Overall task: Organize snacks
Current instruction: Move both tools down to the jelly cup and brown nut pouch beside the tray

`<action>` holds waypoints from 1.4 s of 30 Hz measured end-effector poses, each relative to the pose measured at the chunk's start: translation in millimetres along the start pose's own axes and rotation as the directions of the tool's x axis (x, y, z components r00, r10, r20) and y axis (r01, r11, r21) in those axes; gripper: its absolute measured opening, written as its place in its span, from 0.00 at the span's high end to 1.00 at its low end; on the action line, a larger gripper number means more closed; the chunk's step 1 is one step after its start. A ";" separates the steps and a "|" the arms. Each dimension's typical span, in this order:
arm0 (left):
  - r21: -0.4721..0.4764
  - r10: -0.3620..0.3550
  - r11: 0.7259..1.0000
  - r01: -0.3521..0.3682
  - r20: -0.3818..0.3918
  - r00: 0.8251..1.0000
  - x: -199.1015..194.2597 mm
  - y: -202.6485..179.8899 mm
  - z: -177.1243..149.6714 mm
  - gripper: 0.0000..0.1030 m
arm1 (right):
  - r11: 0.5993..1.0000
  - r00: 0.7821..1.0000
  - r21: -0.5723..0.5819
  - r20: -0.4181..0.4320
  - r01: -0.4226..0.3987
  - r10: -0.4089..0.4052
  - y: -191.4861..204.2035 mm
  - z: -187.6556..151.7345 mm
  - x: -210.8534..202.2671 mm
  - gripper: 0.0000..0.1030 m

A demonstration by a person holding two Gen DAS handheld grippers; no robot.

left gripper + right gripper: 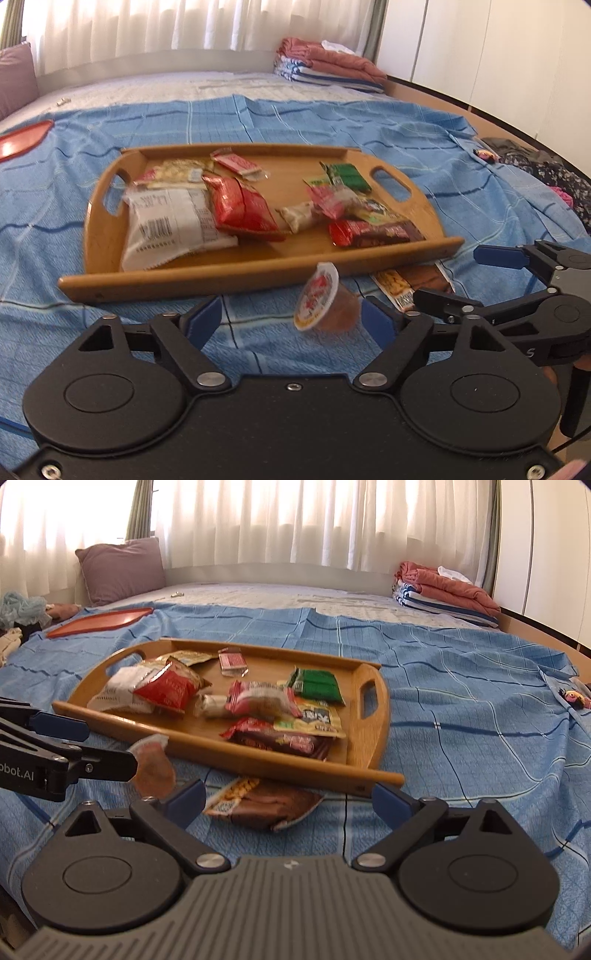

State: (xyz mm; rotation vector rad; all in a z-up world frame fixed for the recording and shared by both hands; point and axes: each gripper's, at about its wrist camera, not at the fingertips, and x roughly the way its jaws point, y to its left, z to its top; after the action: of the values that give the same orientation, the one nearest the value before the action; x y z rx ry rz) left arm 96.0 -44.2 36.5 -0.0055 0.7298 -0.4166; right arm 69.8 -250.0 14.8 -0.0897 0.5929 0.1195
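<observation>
Left wrist view: my left gripper [291, 317] spread; jelly cup [320, 297] tilted between its fingers, no grip evident; wooden tray [258, 275] of snacks beyond, on the blue bedspread [332, 122].

Right wrist view: my right gripper [288, 799] spread wide, nothing pinched; brown snack packet [266, 803] lies just before it, beside the tray's near rim.

"obot.AI" printed on left gripper [107, 746] body.

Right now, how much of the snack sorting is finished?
Done: most packets lie on the wooden tray. In hand: a jelly cup sits between the left gripper fingers, not clamped. Left: the brown packet on the blanket, before the open right gripper.
</observation>
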 end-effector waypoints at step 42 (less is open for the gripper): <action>-0.119 -0.024 0.993 0.018 -0.046 0.999 36.5 -11.7 6.0 0.39 | 0.997 0.997 0.060 -0.055 -0.057 0.060 -0.2 -22.1 23.6 0.00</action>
State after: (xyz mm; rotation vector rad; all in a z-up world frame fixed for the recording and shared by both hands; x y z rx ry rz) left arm 119.9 -69.4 19.1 -0.1151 0.8007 -0.3942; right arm 77.1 -250.8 -16.7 -0.0193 0.6552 0.1571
